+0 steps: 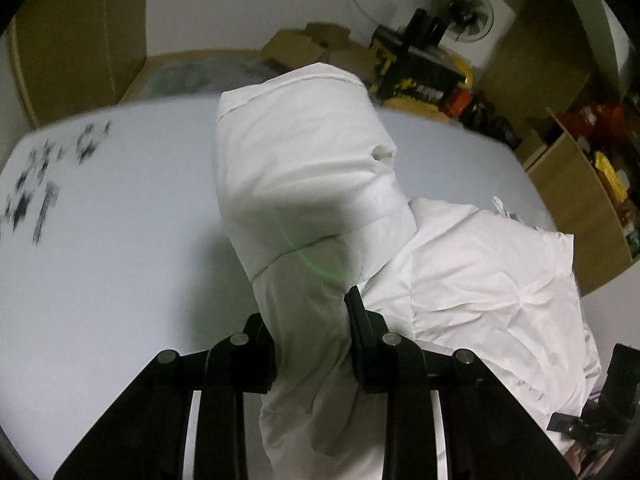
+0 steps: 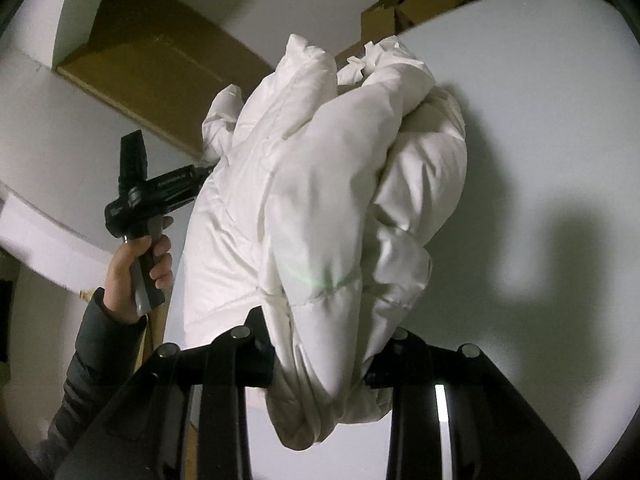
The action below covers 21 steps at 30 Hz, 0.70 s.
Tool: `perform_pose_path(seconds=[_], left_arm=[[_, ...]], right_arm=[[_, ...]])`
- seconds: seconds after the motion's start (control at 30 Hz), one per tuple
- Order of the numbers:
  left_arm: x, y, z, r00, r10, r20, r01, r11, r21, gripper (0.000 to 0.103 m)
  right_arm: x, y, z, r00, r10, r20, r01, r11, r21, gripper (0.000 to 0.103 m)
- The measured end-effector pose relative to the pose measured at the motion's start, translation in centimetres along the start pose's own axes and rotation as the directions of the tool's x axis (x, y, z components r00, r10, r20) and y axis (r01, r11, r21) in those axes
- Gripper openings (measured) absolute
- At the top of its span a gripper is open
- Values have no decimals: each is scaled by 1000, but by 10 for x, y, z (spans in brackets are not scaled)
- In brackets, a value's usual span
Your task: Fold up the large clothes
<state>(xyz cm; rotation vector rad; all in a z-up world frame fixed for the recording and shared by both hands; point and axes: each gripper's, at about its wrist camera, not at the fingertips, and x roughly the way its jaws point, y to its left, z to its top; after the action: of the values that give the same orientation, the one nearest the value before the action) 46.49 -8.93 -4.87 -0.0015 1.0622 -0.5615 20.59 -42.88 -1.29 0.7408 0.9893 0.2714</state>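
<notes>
Left gripper [image 1: 310, 344], seen from its own camera, is clamped on a thick fold of the white padded jacket [image 1: 304, 168], which rises ahead of the fingers while the rest lies crumpled on the pale table [image 1: 100, 240] to the right.

From the right camera, the right gripper [image 2: 320, 356] is clenched on another bunched wad of the same jacket, which bulges in front of it, off the table. A hand [image 2: 136, 264] holds the left gripper beside the bundle.

My worry is that both grips bite puffy, slippery layers, so a tug apart could let one slide free or leave the jacket twisted.
</notes>
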Motion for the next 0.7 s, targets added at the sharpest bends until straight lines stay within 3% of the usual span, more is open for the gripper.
perform_pose_path(seconds=[0.1,0.17,0.27,0.33,0.37,0.4,0.43,0.5,0.57,0.63,0.7], left_arm=[[4,9,-26,999,27,17,-27,999,37,28],[7,8,-23,999,11,35,-12,1000,24,28],[11,19,-30,999,24,29,-23,999,-35,35],[6,29,-37,999,25,36,-23,998,-58,39],[1,32,-38,999,24,46,-21,997,-74,40],[-9,34,-42,997,39,64,-34,995,-90,53],[-22,34,-48,994,56,92,-47,994,-97,72],[-63,26,-64,976,83,202,-65,993,-94,89],[-109,9,-84,945,110,307,-96,994,-58,89],[-151,-8,-113,920,112,375,-105,994,-37,89],[-191,-25,-154,917,-15,398,12,1000,10,89]], right_arm=[[6,-7,-2,999,-40,-21,39,999,-34,33],[9,-5,-4,995,-97,5,98,994,-42,36],[6,-11,-3,991,-130,21,130,991,23,58],[-9,-4,-20,981,-194,15,193,980,40,84],[-20,0,-27,973,-231,16,230,972,39,85],[-27,3,-30,967,-252,25,251,968,28,85],[-39,9,-29,960,-274,57,275,962,5,85],[-65,26,-31,929,-341,148,352,934,-62,89],[-91,49,-37,878,-397,267,444,884,-144,102],[-107,71,-47,857,-392,335,472,858,-205,103],[-123,96,-63,856,-350,381,467,840,-277,103]])
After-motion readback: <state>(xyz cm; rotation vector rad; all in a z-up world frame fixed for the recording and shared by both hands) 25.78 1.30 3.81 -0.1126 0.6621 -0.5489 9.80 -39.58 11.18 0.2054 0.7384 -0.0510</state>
